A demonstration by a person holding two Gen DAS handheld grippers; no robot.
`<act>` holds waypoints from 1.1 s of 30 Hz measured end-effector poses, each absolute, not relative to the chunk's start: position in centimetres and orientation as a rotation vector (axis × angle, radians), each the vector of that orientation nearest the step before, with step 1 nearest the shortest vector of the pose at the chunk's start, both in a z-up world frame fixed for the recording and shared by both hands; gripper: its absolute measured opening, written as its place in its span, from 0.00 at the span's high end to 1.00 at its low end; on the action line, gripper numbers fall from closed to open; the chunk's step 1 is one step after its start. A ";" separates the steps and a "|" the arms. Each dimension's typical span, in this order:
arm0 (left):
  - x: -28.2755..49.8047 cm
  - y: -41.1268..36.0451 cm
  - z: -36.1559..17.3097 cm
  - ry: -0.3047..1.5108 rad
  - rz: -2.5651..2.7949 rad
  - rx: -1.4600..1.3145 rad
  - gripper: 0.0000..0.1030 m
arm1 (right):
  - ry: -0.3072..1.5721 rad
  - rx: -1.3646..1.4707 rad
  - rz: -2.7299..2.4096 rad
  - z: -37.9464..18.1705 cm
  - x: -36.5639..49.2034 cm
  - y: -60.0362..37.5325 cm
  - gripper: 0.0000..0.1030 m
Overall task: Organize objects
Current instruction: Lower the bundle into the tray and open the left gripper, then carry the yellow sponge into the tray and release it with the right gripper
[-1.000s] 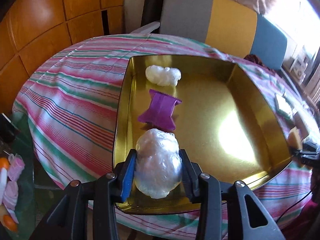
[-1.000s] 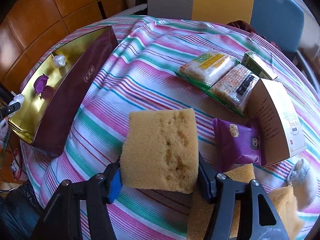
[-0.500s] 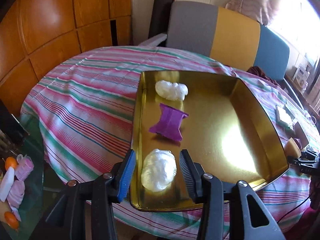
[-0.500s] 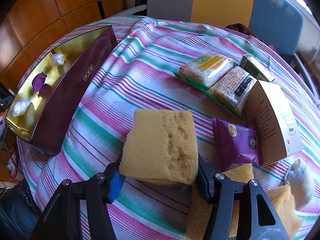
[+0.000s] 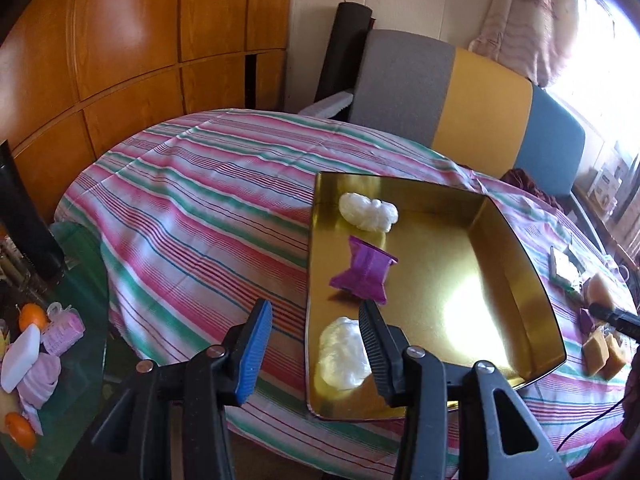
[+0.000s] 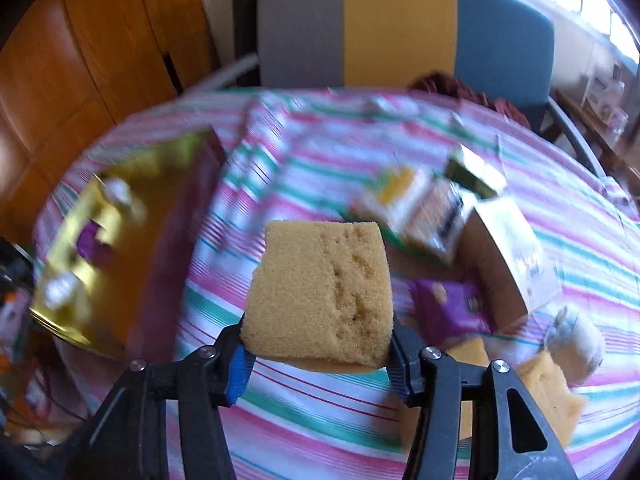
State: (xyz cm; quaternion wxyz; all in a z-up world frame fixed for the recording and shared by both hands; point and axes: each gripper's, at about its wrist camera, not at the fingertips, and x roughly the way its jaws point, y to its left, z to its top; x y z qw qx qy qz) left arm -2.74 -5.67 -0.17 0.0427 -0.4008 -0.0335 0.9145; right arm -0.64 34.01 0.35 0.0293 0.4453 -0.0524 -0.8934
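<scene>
A gold tin tray (image 5: 516, 248) lies on the striped tablecloth. In it are a white plastic-wrapped lump (image 5: 342, 354) at the near end, a purple wrapped piece (image 5: 364, 274) and another white lump (image 5: 368, 212) further back. My left gripper (image 5: 316, 344) is open and empty, raised over the tray's near left rim, apart from the near lump. My right gripper (image 6: 316, 354) is shut on a yellow sponge block (image 6: 320, 288), its jaws still closing on it, lifted above the cloth. The tray (image 6: 132, 248) shows blurred at the left of the right wrist view.
Snack packets (image 6: 424, 208), a cardboard box (image 6: 508, 256), a purple packet (image 6: 448, 308) and more sponge pieces (image 6: 548, 392) lie on the right of the table. Chairs (image 5: 448, 96) stand behind it. A low glass table with oranges and soaps (image 5: 32, 344) is at the left.
My left gripper let go of the white lump in the tray, opened, and drew back up and to the left. My right gripper lifted the sponge off the cloth.
</scene>
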 end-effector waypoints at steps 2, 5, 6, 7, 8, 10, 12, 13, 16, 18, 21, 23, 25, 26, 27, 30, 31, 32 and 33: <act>-2.6 -6.2 0.0 -0.118 2.805 -1.220 0.56 | -0.152 1.306 -2.706 2.1 -0.9 31.6 0.45; -2.6 -6.9 0.2 -0.141 2.814 -1.208 0.56 | -0.070 1.262 -2.569 3.4 -2.2 26.4 0.45; -2.5 -7.1 0.3 -0.147 2.818 -1.206 0.56 | -0.016 1.260 -2.506 3.5 -2.7 24.0 0.45; -2.5 -7.4 0.4 -0.153 2.820 -1.203 0.56 | 0.021 1.264 -2.460 3.3 -3.1 22.2 0.45; -2.4 -7.7 0.4 -0.163 2.825 -1.200 0.56 | 0.064 1.288 -2.387 3.0 -3.7 20.0 0.45; -2.4 -8.4 0.4 -0.187 2.832 -1.199 0.56 | 0.146 1.349 -2.267 1.8 -4.7 16.3 0.45; -2.5 -9.0 0.2 -0.211 2.836 -1.203 0.56 | 0.243 1.416 -2.185 0.0 -6.1 12.9 0.45; -2.4 -9.3 0.0 -0.223 2.837 -1.206 0.56 | 0.268 1.450 -2.156 -0.9 -7.0 11.6 0.45; -2.4 -10.0 -0.6 -0.258 2.834 -1.222 0.56 | 0.306 1.549 -2.091 -3.8 -9.2 8.7 0.45; -2.5 -10.4 -1.1 -0.275 2.830 -1.235 0.56 | 0.336 1.593 -2.073 -5.2 -10.5 7.2 0.45; -2.7 -10.8 -1.7 -0.285 2.821 -1.251 0.56 | 0.333 1.610 -2.113 -6.2 -12.2 5.4 0.45; -2.8 -11.0 -2.1 -0.297 2.817 -1.263 0.56 | 0.288 1.610 -2.155 -6.5 -13.2 5.0 0.45; -2.9 -11.2 -2.5 -0.303 2.814 -1.274 0.56 | 0.245 1.598 -2.201 -6.6 -14.0 4.7 0.45; -3.0 -11.3 -2.7 -0.311 2.810 -1.282 0.56 | 0.215 1.592 -2.222 -6.6 -14.4 4.7 0.45; -3.0 -11.3 -2.8 -0.315 2.807 -1.286 0.56 | 0.174 1.587 -2.236 -6.6 -14.7 4.8 0.43; -3.0 -11.5 -2.9 -0.325 2.808 -1.286 0.56 | 0.043 1.571 -2.240 -6.4 -14.6 5.3 0.28; -3.0 -11.5 -2.9 -0.328 2.810 -1.284 0.56 | 0.024 1.565 -2.241 -6.3 -14.4 5.4 0.08; -3.0 -11.6 -3.0 -0.330 2.816 -1.283 0.56 | 0.007 1.551 -2.244 -6.0 -14.1 5.7 0.00; -3.0 -11.6 -2.9 -0.330 2.819 -1.282 0.56 | -0.011 1.533 -2.251 -5.6 -13.7 6.0 0.00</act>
